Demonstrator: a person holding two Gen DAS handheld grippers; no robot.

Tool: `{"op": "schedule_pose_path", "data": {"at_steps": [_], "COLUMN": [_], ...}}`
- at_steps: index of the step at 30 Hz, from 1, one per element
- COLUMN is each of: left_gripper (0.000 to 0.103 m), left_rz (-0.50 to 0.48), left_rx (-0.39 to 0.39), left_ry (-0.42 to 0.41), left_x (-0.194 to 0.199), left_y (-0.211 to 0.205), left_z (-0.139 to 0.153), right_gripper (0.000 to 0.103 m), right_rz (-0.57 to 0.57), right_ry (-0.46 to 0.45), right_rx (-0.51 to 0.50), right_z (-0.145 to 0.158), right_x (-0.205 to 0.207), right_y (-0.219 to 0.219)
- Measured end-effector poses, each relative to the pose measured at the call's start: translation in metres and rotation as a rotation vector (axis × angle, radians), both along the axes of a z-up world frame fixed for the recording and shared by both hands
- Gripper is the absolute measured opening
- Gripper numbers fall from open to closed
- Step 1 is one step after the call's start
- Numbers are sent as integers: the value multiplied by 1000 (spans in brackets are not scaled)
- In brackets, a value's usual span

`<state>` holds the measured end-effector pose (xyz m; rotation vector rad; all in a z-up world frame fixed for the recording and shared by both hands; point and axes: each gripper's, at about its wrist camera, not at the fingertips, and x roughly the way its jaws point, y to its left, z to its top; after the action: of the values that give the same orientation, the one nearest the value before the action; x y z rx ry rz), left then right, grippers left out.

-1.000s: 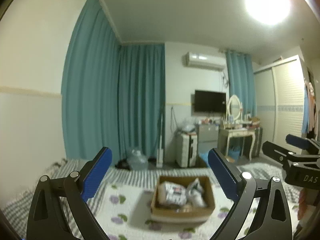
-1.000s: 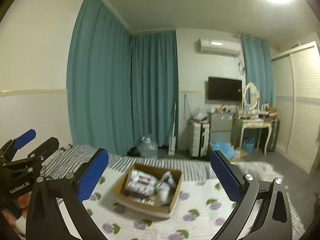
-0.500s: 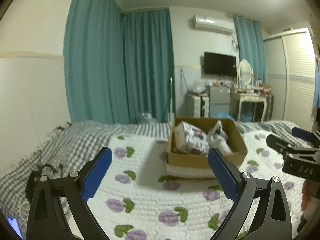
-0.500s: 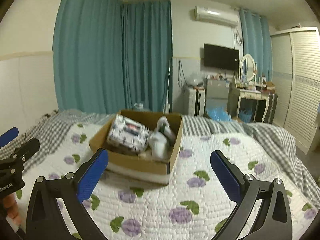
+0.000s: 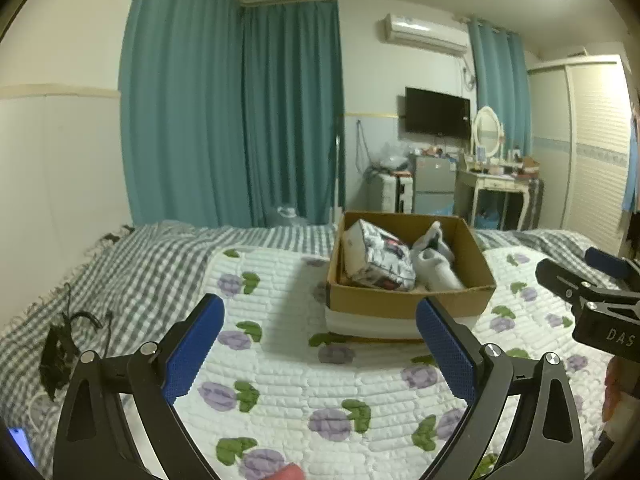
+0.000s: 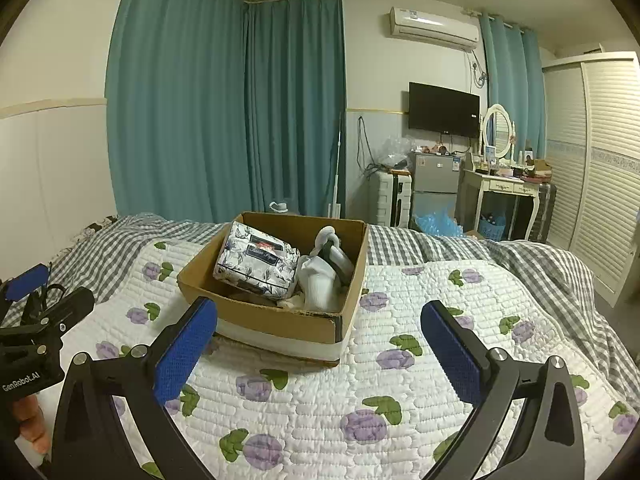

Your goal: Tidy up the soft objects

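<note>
A brown cardboard box [image 5: 408, 302] [image 6: 276, 322] sits on the flowered white quilt [image 5: 304, 392] [image 6: 400, 376] of a bed. Inside lie a floral-printed soft pack [image 5: 378, 258] [image 6: 258, 262] on the left and white socks [image 5: 436, 264] [image 6: 322, 276] on the right. My left gripper [image 5: 318, 344] is open and empty, held above the quilt just short of the box. My right gripper [image 6: 320, 348] is open and empty, also just short of the box. Each gripper shows at the edge of the other's view.
A grey checked blanket [image 5: 132, 264] [image 6: 540, 264] covers the bed's left side and far end. A black cable tangle [image 5: 60, 344] lies at the left edge. Teal curtains [image 6: 224, 112], a small fridge [image 6: 434, 180], a dressing table [image 6: 508, 190] and a wardrobe [image 6: 604, 168] stand beyond.
Both grippers have tilted down and moved closer to the box, which now looks larger and sits higher in both views. Both stay open and empty.
</note>
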<state>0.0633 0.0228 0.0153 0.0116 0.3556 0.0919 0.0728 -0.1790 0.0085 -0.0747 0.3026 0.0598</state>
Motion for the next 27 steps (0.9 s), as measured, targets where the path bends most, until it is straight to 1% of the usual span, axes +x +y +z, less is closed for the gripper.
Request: {"op": "schedule_pose_path", "data": {"at_steps": [7, 27], "left_gripper": [98, 98], "left_rz": [2, 1], "left_rx": [-8, 3], "left_ry": [3, 14], "left_x": [-1, -3], "left_y": [1, -2], "left_z": [-1, -3], "right_gripper": [102, 102], "right_rz": [3, 7], "right_ry": [3, 9], "right_rx": [-1, -10], "right_z": [0, -2], "right_x": [-1, -1], "right_y": [1, 2]}}
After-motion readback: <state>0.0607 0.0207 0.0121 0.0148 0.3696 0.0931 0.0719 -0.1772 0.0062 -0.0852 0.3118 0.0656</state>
